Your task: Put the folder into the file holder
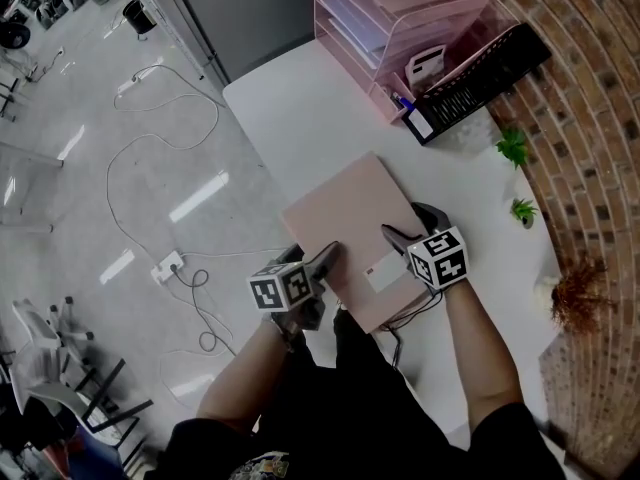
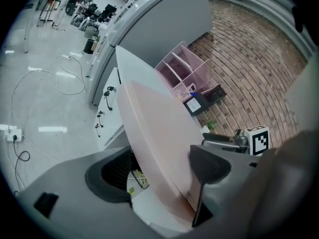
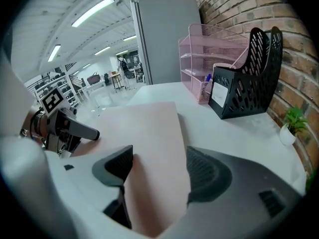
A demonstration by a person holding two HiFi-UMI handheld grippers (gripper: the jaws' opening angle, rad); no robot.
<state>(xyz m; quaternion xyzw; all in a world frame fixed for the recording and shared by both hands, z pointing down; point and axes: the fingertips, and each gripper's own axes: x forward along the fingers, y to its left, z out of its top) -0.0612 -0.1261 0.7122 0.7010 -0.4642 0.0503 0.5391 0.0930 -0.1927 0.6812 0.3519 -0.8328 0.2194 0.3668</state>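
Observation:
A thick pale pink folder (image 1: 350, 223) lies tilted at the near edge of the white table (image 1: 290, 108), partly overhanging it. My left gripper (image 1: 325, 268) is shut on its near left edge; in the left gripper view the folder (image 2: 154, 128) runs slanted between the two pads. My right gripper (image 1: 410, 223) stands wide open astride the folder's right edge, one jaw over the cover and one beside it. In the right gripper view the folder (image 3: 144, 128) fills the gap between the jaws. The black mesh file holder (image 1: 470, 83) stands at the far right by the brick wall, well beyond both grippers.
A pink wire tray rack (image 1: 390, 18) stands behind the file holder. Two small green plants (image 1: 515, 148) and a dried bunch (image 1: 580, 293) sit along the brick wall. Cables and a power strip (image 1: 165, 265) lie on the floor to the left.

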